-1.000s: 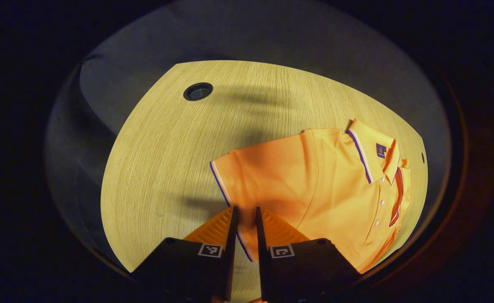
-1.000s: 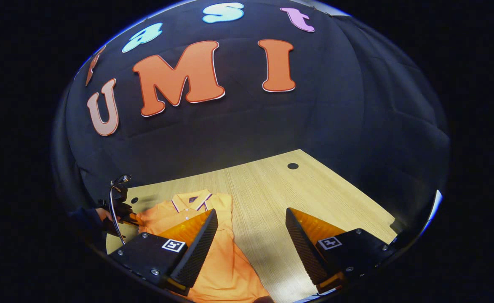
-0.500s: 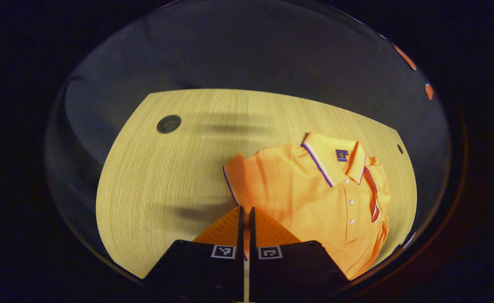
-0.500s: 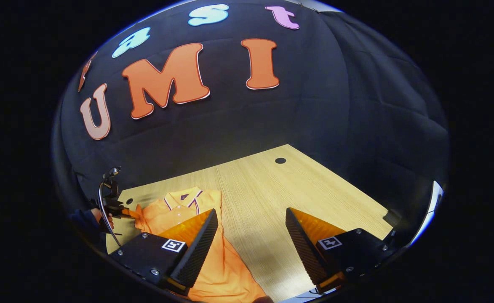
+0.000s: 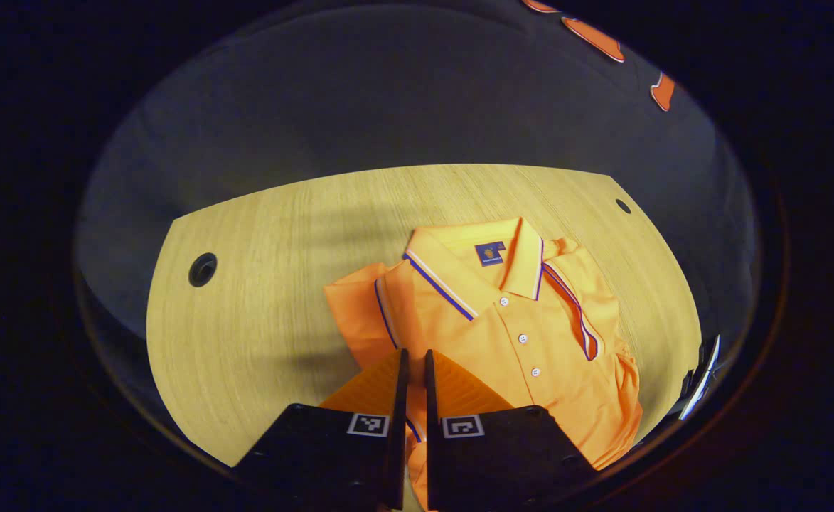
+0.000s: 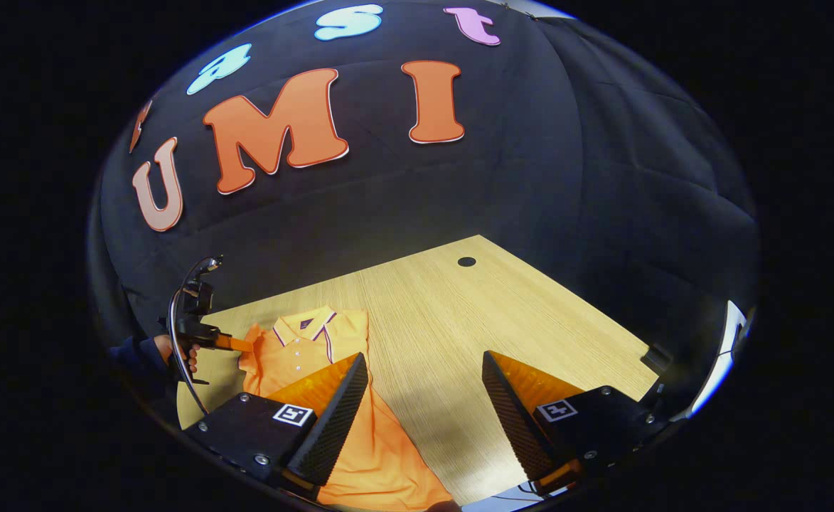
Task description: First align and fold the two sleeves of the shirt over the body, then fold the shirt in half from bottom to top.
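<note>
I have the left tool (image 5: 414, 363) clenched on the hem of the shirt's (image 5: 516, 334) left sleeve (image 5: 381, 306), its two fingers nearly together with the striped cuff pinched between them. The shirt lies face up on the table (image 5: 260, 284), collar (image 5: 459, 263) toward the booth's wall, buttons showing down the placket. In the right gripper view I see the same tool (image 6: 235, 343) farther off, gripped by a hand (image 6: 175, 353), with the sleeve drawn up off the table beside the collar.

The right tool (image 6: 424, 398) is released, fingers spread wide, hanging over the table just beside the shirt's right edge and touching nothing that I can see. The far sleeve looks already tucked over the body, though the bunched cloth there makes me unsure how neatly.

I judge the fabric as a light, soft knit: it drapes and wrinkles at once, offers no stiffness and will sag wherever I do not support it. A pinch on the doubled, stitched cuff is the sensible hold, since a single layer of the body could slip or drag the whole shirt along the smooth wood. For the bottom-to-top fold I would take the lower hem at both corners, one in each tool, so the cloth stays square. The buttons and collar are the only firm parts, and poor places to grip.
</note>
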Available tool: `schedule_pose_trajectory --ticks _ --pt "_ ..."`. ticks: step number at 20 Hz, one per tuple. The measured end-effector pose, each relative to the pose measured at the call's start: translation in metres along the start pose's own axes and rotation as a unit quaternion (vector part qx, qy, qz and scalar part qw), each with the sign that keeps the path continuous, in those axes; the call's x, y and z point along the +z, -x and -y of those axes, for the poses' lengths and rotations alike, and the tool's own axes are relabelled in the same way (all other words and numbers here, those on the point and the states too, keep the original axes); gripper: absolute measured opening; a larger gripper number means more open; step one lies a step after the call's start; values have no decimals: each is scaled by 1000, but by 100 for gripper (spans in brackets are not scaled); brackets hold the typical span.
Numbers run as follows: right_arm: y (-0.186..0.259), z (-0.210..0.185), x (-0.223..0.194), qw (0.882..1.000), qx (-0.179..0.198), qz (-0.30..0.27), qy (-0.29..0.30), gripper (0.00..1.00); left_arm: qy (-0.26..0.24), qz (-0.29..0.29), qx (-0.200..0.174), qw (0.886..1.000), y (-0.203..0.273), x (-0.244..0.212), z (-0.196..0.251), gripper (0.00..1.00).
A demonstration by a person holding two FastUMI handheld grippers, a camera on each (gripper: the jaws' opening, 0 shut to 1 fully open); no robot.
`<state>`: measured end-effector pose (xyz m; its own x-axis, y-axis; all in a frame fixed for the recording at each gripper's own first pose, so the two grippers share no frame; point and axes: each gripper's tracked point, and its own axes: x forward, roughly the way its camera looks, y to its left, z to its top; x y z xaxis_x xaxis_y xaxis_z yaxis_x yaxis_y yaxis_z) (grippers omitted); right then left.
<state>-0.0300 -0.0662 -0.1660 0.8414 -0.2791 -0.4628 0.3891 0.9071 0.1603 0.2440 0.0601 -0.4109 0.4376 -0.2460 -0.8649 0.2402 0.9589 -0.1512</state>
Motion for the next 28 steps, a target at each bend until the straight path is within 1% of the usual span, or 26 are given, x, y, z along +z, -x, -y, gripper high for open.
schedule_pose_trajectory --ticks 1,2,3,4,5,6,7,8,9,10,11,14,17,18,19,20,21,22,23,24,28 --pt "2 0 -3 1000 -1 -3 -5 99 -2 -4 -18 1000 -4 -3 10 13" --pt "3 2 -4 1000 -5 -3 -8 99 -3 0 -29 1000 -6 -2 16 16" --pt "1 4 -8 1000 -10 -6 -10 99 -3 -2 -45 999 -9 -4 23 21" --pt "1 5 -12 1000 -15 -10 -13 99 -3 -4 -54 999 -8 -4 26 28" --pt "2 6 -15 1000 -18 -12 -16 99 -3 -7 -62 998 -11 -8 30 42" --pt "3 4 -17 1000 -18 -14 -19 99 -2 -6 -69 998 -10 -11 32 47" --pt "4 3 -19 1000 -19 -15 -20 99 0 -4 -76 997 -8 -13 35 59" --pt "3 1 -22 1000 -16 -16 -17 99 0 0 -77 997 -6 -16 35 69" --pt "4 0 -25 1000 -16 -19 -11 99 1 6 -73 997 -2 -18 33 90" --pt "4 -2 -26 1000 -13 -21 -4 99 1 16 -67 998 5 -18 30 94" --pt "3 -3 -26 1000 -9 -21 1 99 3 26 -61 998 12 -20 28 96" --pt "2 -10 -25 1000 15 -19 11 99 19 57 -47 997 44 -26 25 96" --pt "3 -11 -25 999 41 -20 24 99 42 102 -39 993 79 -31 29 96" --pt "6 -11 -25 998 47 -16 29 99 48 121 -37 991 94 -31 30 96" --pt "7 -10 -26 998 53 -14 33 99 51 138 -34 989 107 -34 32 100" --pt "9 -10 -29 997 62 -16 36 99 49 157 -32 986 120 -37 34 96" --pt "12 -9 -36 996 71 -22 41 99 49 178 -33 982 132 -40 38 96" --pt "14 -8 -40 996 78 -24 46 99 50 197 -34 978 147 -44 43 92" --pt "16 -4 -45 995 83 -28 53 99 53 214 -33 975 158 -50 44 96" --pt "19 -1 -50 994 89 -31 56 99 54 224 -29 973 170 -59 46 96" --pt "28 7 -78 989 114 -53 73 99 31 262 13 964 210 -93 52 96"
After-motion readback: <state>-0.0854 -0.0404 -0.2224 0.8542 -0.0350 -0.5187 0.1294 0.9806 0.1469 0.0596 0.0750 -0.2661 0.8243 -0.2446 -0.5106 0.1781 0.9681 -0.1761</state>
